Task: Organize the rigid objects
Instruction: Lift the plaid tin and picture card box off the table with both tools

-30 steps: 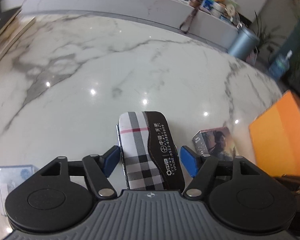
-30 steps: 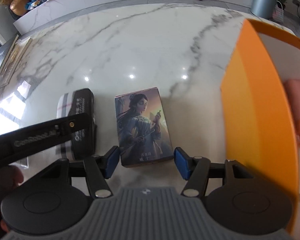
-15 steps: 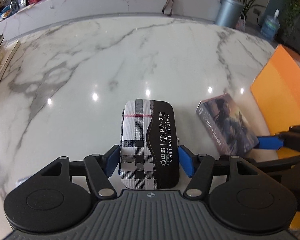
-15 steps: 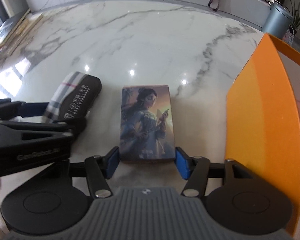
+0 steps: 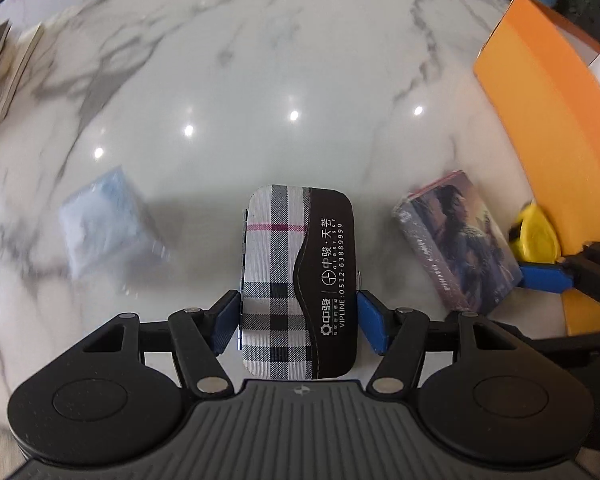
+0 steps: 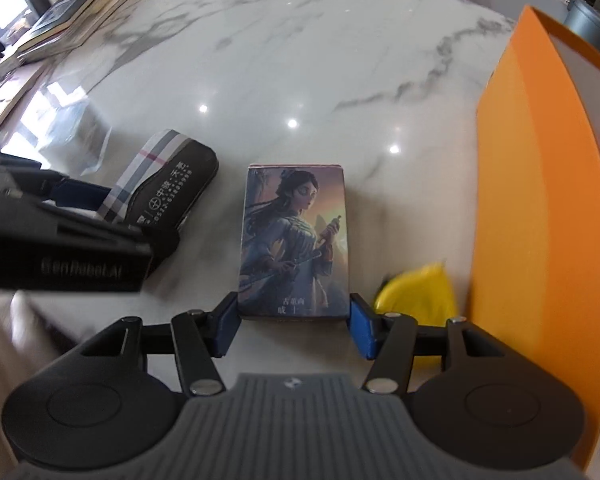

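Note:
A plaid fabric case with a black flap [image 5: 296, 280] sits between the blue pads of my left gripper [image 5: 298, 320], which is shut on its long sides. In the right wrist view my right gripper [image 6: 294, 324] is shut on the near end of a card box [image 6: 294, 240] printed with a painted figure. The two held things hang side by side just above the marble table [image 5: 260, 80]. The case [image 6: 168, 184] is left of the card box [image 5: 460, 240]. An open orange box [image 6: 540, 180] stands close on the right.
A yellow object [image 6: 420, 292] lies against the foot of the orange box [image 5: 548, 100], right of the card box. A pale blue packet [image 5: 104, 220] lies on the table left of the case. Stacked books [image 6: 60, 28] sit at the far left edge.
The left jaws closed onto the plaid case. Both grippers then carried their loads across the table towards the orange box. The yellow object and the blue packet came into view.

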A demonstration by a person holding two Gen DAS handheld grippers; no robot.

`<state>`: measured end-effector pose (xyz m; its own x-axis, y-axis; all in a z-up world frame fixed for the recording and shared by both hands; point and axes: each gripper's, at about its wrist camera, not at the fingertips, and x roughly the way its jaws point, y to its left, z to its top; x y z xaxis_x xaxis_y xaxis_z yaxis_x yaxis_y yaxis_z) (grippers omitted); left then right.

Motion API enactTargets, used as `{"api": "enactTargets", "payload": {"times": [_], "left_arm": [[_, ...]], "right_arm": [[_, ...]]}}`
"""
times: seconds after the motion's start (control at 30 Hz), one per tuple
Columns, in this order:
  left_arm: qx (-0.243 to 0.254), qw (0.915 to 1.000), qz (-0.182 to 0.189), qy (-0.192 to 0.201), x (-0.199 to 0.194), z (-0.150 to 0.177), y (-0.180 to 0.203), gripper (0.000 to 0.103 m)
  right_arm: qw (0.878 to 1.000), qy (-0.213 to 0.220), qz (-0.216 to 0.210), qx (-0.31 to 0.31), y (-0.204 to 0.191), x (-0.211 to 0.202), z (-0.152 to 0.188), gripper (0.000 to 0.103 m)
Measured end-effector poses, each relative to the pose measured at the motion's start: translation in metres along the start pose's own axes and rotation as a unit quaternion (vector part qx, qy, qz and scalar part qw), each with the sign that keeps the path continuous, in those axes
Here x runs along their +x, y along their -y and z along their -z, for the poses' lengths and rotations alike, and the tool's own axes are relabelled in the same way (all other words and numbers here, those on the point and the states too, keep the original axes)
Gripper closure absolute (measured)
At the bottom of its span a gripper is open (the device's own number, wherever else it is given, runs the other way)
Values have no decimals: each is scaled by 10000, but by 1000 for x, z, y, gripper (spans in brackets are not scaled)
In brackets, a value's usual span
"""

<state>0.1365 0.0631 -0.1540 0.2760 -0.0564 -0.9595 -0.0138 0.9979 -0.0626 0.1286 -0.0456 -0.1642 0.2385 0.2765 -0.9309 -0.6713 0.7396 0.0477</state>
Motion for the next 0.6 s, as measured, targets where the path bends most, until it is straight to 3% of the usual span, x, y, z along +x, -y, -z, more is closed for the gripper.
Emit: {"api": "enactTargets", "payload": {"times": [0.13,0.33,0.6], "left_arm": [[-104,9999,32,49,-3,7,-1,30],[-739,9959,249,464,-12,6,-11,23],[-431,9964,-370,626,4,-9,11,26]], "right_arm": [[9999,70,-91,-25,-2,-5,16,43],[9979,543,-264,248,9,-14,14,37],[9961,790,-330,226,9,-8,1,35]]}}
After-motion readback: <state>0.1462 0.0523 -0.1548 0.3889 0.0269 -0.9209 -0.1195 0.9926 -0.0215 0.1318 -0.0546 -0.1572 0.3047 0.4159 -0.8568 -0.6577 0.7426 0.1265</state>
